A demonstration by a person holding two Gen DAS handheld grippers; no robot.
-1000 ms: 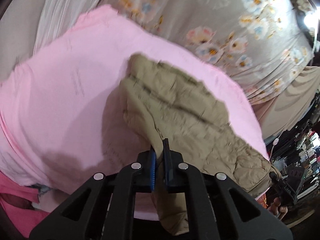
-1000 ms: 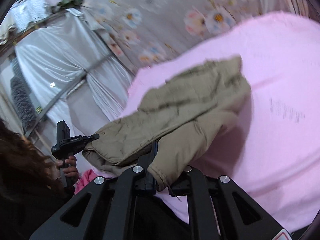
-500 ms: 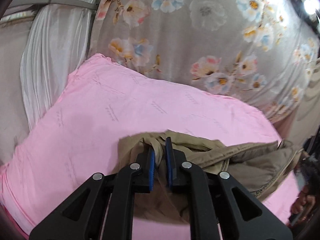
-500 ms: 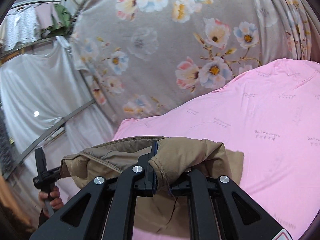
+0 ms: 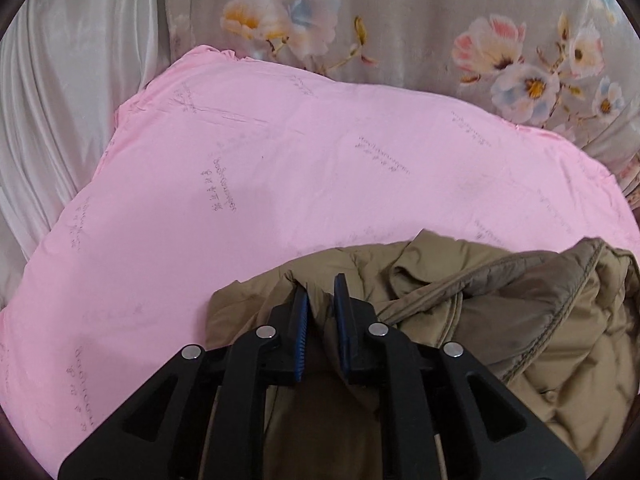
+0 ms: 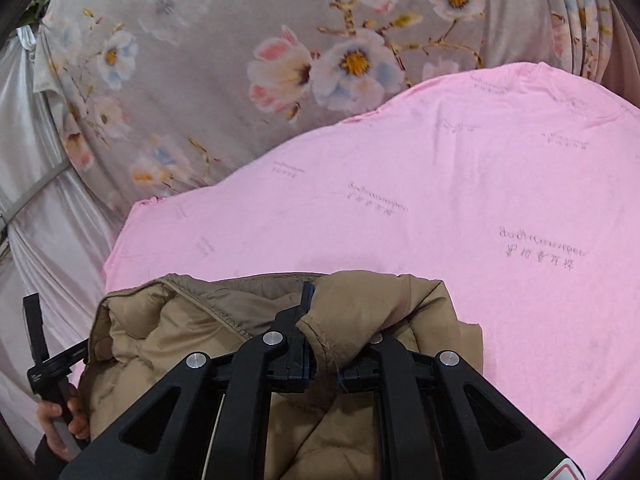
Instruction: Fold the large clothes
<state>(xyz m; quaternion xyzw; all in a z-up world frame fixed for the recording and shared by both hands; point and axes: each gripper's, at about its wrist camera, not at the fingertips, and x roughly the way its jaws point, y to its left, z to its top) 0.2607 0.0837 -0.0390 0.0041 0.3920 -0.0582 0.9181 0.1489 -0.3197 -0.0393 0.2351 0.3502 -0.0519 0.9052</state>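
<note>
Two grippers work the khaki padded jacket (image 5: 500, 320) at the pink bed sheet's (image 5: 280, 184) near edge: left gripper (image 5: 321, 298) opening around fabric, right gripper (image 6: 320, 308) pinching a cuff. Releasing both together should keep the fold flat.

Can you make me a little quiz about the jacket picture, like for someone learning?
1. True or false: the tan jacket lies on a pink sheet.
2. What is between the jaws of the right gripper? A) a fold of the jacket B) a sock C) nothing
3. Fill in: the curtain behind the bed has printed ____.

Key:
1. True.
2. A. The jaws are shut on the fabric. The left gripper has jacket fabric between its jaws too, but they are opening.
3. Flowers.
</note>
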